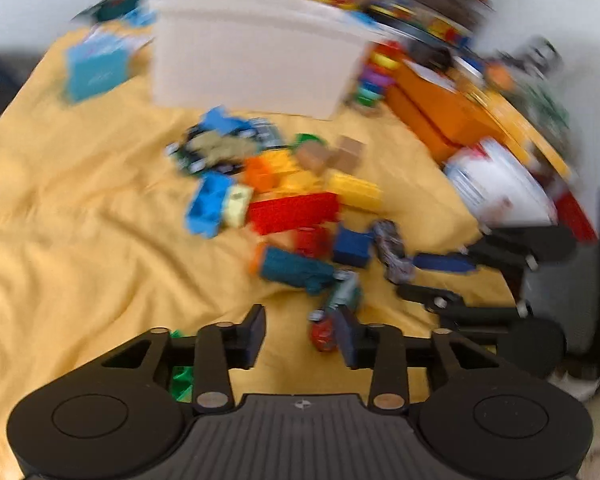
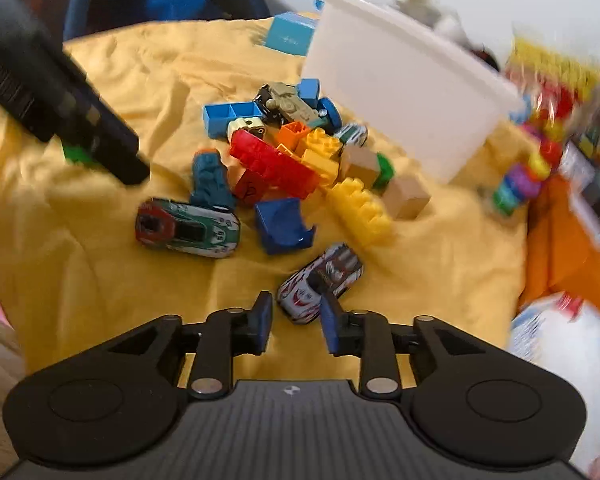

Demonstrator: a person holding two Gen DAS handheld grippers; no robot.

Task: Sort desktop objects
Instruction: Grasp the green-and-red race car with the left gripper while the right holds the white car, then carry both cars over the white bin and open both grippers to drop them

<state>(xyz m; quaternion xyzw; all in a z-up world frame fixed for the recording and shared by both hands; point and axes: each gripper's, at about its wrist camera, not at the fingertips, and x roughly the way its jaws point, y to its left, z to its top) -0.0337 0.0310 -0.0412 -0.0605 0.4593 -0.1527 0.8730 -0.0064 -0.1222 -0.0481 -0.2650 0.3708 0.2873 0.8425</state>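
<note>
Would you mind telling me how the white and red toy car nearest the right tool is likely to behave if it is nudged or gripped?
The white and red toy car sits on its wheels, so a nudge along its length would probably roll it. The wrinkled yellow cloth may slow it. Its glossy, curved body looks rigid and perhaps slippery, so gripping its flatter sides with the open right tool seems safer.

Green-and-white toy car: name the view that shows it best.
Right wrist view. The green-and-white car lies sharp and whole on the yellow cloth, seen from above. In the left wrist view it is blurred and partly hidden behind the left gripper.
</note>
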